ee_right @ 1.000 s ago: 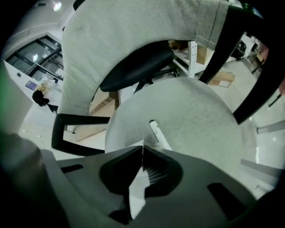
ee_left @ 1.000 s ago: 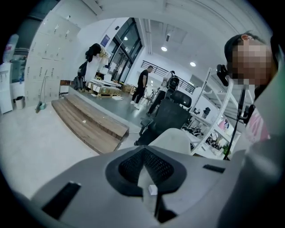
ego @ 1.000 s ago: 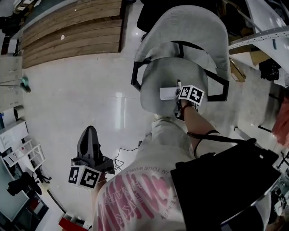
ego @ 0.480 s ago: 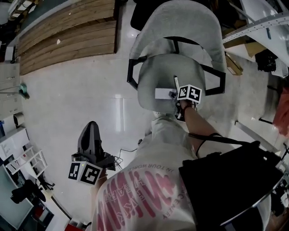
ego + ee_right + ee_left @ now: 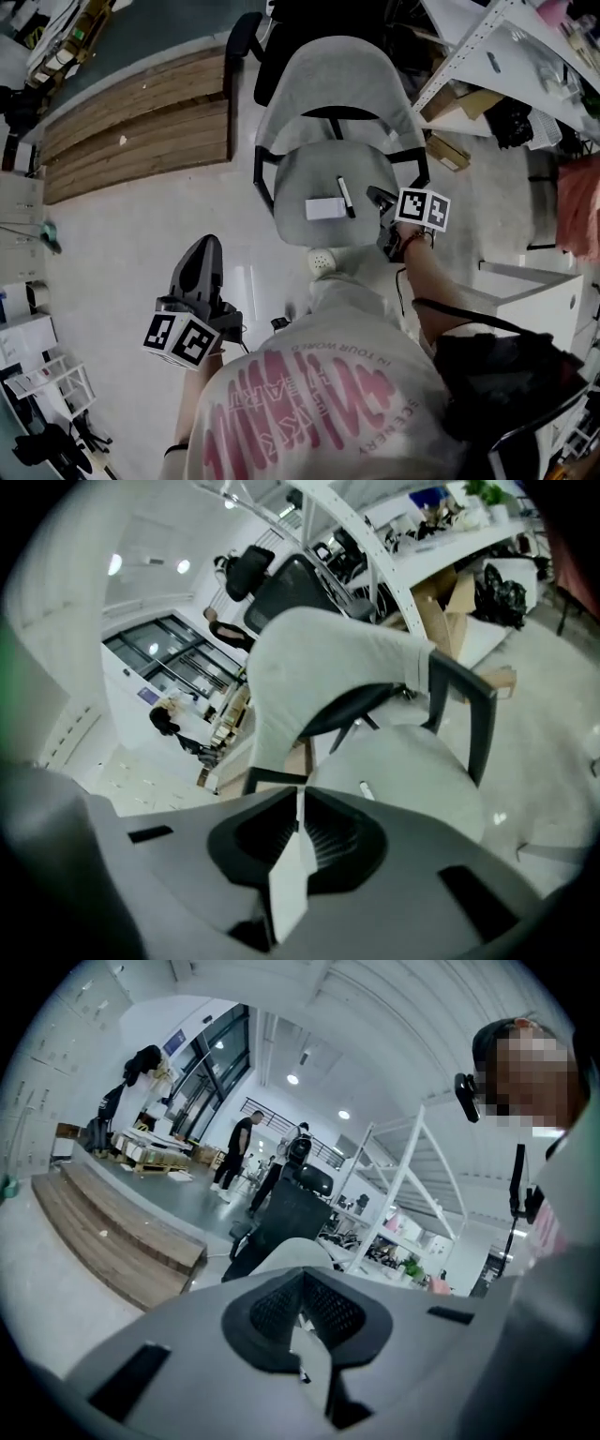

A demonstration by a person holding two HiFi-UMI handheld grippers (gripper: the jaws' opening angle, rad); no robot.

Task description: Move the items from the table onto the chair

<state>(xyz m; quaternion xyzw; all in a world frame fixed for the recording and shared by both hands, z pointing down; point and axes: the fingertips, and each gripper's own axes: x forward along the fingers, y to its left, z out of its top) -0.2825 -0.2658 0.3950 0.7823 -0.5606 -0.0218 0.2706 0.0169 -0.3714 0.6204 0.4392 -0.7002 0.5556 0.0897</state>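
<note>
The grey office chair (image 5: 323, 169) stands in front of me. On its seat lie a small white box (image 5: 324, 208) and, just right of it, a black marker pen (image 5: 346, 197). My right gripper (image 5: 377, 196) hovers above the seat's right edge, a little apart from the pen. Its jaws have just been closing and now meet with nothing between them. In the right gripper view the chair (image 5: 412, 752) lies beyond the right gripper (image 5: 300, 803), with the pen's end (image 5: 365, 790) showing. My left gripper (image 5: 206, 251) is shut and empty, low at the left over the floor.
Wooden steps (image 5: 141, 122) run along the upper left. A white shelving rack (image 5: 497, 47) with boxes and bags stands at the upper right, and a white unit (image 5: 539, 295) at the right. A black chair (image 5: 309, 23) stands behind the grey one. People (image 5: 239, 1147) stand far off.
The right gripper let go of the marker pen on the seat and drew up and to the right, away from it. The left gripper rose slightly. My head view shifted.
</note>
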